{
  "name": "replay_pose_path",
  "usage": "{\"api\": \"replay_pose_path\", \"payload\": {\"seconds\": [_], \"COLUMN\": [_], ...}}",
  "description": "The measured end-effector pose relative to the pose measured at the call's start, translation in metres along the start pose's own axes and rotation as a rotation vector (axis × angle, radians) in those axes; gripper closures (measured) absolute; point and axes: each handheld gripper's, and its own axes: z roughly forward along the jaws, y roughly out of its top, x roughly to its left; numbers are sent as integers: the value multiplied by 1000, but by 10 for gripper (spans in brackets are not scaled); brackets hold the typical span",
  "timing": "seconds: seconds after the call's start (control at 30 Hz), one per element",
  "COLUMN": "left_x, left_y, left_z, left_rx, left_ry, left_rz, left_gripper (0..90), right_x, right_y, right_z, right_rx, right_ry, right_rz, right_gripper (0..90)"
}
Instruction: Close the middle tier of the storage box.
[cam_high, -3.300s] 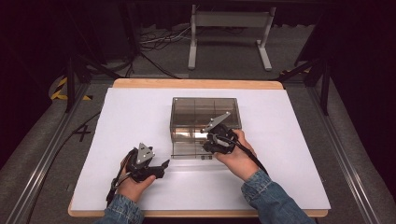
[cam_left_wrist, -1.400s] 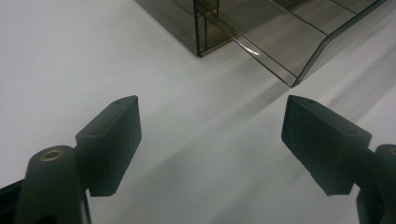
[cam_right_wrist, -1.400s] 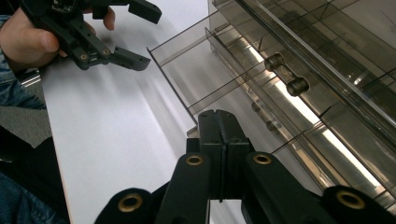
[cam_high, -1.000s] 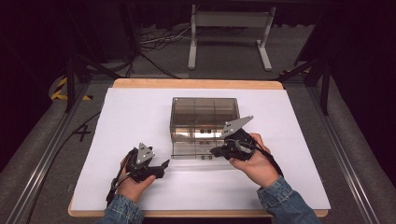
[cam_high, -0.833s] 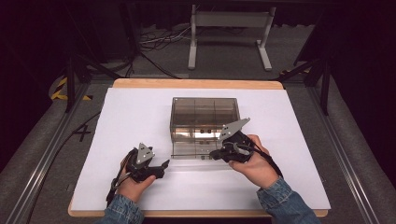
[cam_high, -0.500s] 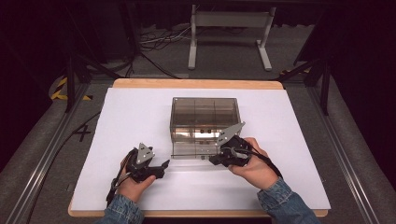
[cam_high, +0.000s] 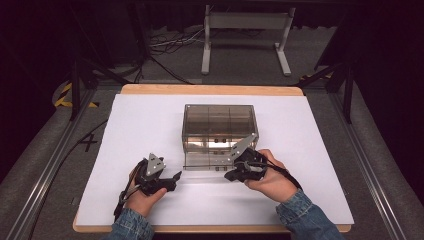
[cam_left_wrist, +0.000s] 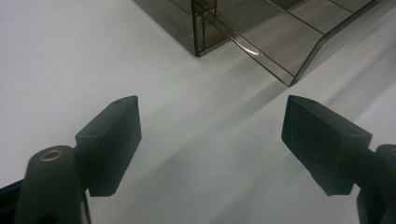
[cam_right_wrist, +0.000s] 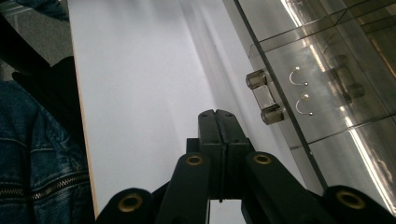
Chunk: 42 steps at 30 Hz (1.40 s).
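Showing right gripper (cam_right_wrist: 217, 114) pressed together beside drawer handle (cam_right_wrist: 264, 100) of smoked box (cam_high: 219, 131), mid-desk; left gripper (cam_left_wrist: 210, 140) spread, empty, near front edge.

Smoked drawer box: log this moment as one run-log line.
right gripper: shut, empty, beside drawer handle | left gripper: open, empty, over table | drawer box: lower drawer partly out

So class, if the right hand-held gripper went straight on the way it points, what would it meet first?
Probably the clear drawer handle on the smoky transparent plastic box; the shut right hand-held gripper points just beside it, depth unclear.
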Motion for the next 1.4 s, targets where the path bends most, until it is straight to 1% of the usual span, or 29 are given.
{"api": "replay_pose_path", "payload": {"seconds": [0.03, 0.07, 0.1, 0.2, 0.53, 0.6, 0.63, 0.67, 0.73, 0.77, 0.8, 0.83, 1.0, 1.13, 1.17, 1.27, 1.37, 1.4], "left_x": [0, 0, 0, 0, 0, 0, 0, 0, 0, 0, -1, 0, 0, 0, 0, 0, 0, 0], "left_y": [0, 0, 0, 0, 0, 0, 0, 0, 0, 0, 0, 0, 0, 0, 0, 0, 0, 0], "left_z": [0, 0, 0, 0, 0, 0, 0, 0, 0, 0, 0, 0, 0, 0, 0, 0, 0, 0], "left_rx": [-1, -1, 0, 0, -1, -1, 0, 0, -1, 0, -2, -1, -1, 0, -1, -1, -1, 0], "left_ry": [-1, -3, 0, 0, -2, 0, 0, 0, -3, 1, -4, 1, 0, -1, -4, 2, 1, 1], "left_rz": [0, -3, 2, 1, -2, 1, 2, 1, -2, 1, -6, 1, 2, 2, -4, 4, 2, 2], "left_gripper": [204, 204, 204, 204, 204, 204, 204, 204, 204, 204, 204, 204, 204, 204, 204, 204, 204, 204], "right_x": [0, 0, 0, -1, -3, -3, -4, -3, -4, -4, -4, -5, -7, -10, -11, -13, -14, -13], "right_y": [0, 0, 0, 0, 0, 0, 0, 0, 0, 0, 0, 0, 0, 0, 0, 0, 0, 0], "right_z": [1, 3, 3, 7, 15, 16, 18, 18, 19, 20, 21, 22, 25, 27, 27, 28, 29, 29], "right_rx": [12, 14, 23, 35, 83, 100, 98, 111, 117, 124, 126, 131, 150, 148, 150, 145, 144, 149], "right_ry": [4, 3, 8, 18, 21, 19, 15, 13, 10, 7, 1, -8, -38, -63, -67, -82, -97, -99], "right_rz": [3, -10, -3, -20, -25, -13, -28, -10, -10, -10, -7, -11, -7, 2, 1, -7, -10, 0], "right_gripper": [897, 897, 897, 897, 897, 898, 897, 898, 898, 898, 897, 898, 898, 898, 898, 898, 897, 898]}}
